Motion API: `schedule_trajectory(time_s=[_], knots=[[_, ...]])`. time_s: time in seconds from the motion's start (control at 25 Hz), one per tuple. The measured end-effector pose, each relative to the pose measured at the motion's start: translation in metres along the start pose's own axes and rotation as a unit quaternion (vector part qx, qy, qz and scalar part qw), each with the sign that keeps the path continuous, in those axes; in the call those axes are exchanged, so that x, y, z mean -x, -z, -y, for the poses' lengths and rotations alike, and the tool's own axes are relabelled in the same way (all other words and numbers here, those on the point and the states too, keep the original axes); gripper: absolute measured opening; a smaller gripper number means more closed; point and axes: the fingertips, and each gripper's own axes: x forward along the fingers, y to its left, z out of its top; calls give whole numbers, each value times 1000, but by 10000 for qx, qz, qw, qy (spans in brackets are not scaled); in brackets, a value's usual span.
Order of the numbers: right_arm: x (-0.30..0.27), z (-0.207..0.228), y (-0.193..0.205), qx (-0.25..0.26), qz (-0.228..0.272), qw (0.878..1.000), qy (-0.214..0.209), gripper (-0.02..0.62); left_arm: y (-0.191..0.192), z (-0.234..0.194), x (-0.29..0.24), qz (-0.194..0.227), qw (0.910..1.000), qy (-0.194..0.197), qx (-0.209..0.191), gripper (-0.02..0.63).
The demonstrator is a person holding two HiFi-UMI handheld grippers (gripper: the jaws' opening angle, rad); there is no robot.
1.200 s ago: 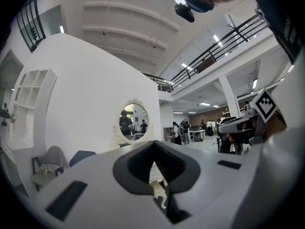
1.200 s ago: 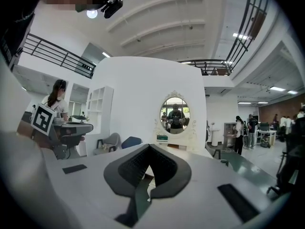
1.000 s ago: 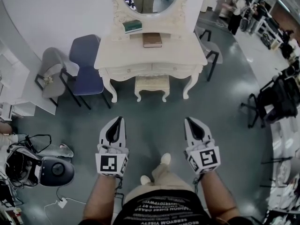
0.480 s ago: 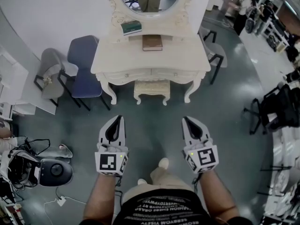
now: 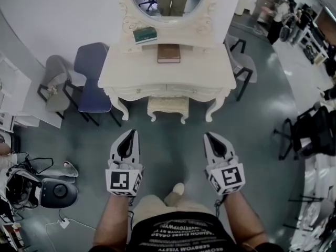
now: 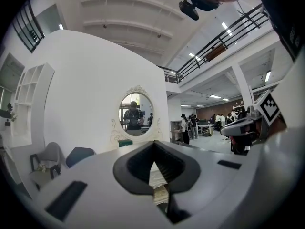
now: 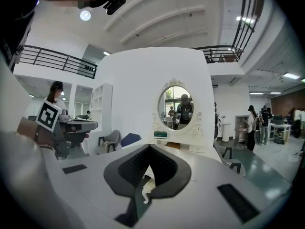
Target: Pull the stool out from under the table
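Note:
A cream stool (image 5: pixel 168 104) with curved legs stands tucked under the white dressing table (image 5: pixel 202 73), only its front half showing. Both grippers are held level side by side over the green floor, well short of the stool and pointing at it. My left gripper (image 5: pixel 130 133) is shut with nothing in it, and so is my right gripper (image 5: pixel 209 136). In the left gripper view the stool (image 6: pixel 160 195) peeks through the slit below the shut left gripper (image 6: pixel 153 145). The right gripper view shows a stool (image 7: pixel 148 184) sliver below the shut right gripper (image 7: pixel 149 148).
A blue chair (image 5: pixel 92 79) and a grey chair (image 5: pixel 54 84) stand left of the table, a black-legged chair (image 5: pixel 242 66) to its right. A brown book (image 5: pixel 168 53) and a green book (image 5: pixel 144 34) lie on top. A round device with cables (image 5: pixel 52 191) sits on the floor at left.
The table and stool have drawn nearer and look larger as the person walks toward them. Both grippers advanced together and stayed shut.

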Motion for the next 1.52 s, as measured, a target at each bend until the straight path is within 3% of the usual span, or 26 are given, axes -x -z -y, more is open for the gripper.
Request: schedule_trajectory(time_s=[0.48, 1.16, 1.36, 1.52], knots=[[-57, 24, 15, -154, -99, 9998, 4, 2, 25, -30, -38, -267, 9996, -111, 13, 2], [-201, 34, 49, -481, -511, 9960, 545, 2, 79, -114, -169, -642, 9954, 705, 41, 2], [-233, 45, 65, -490, -572, 9949, 676, 2, 94, -126, -206, -666, 9942, 810, 224, 2], [-256, 50, 86, -557, -631, 9940, 705, 2, 118, -136, -230, -731, 9933, 891, -38, 2]])
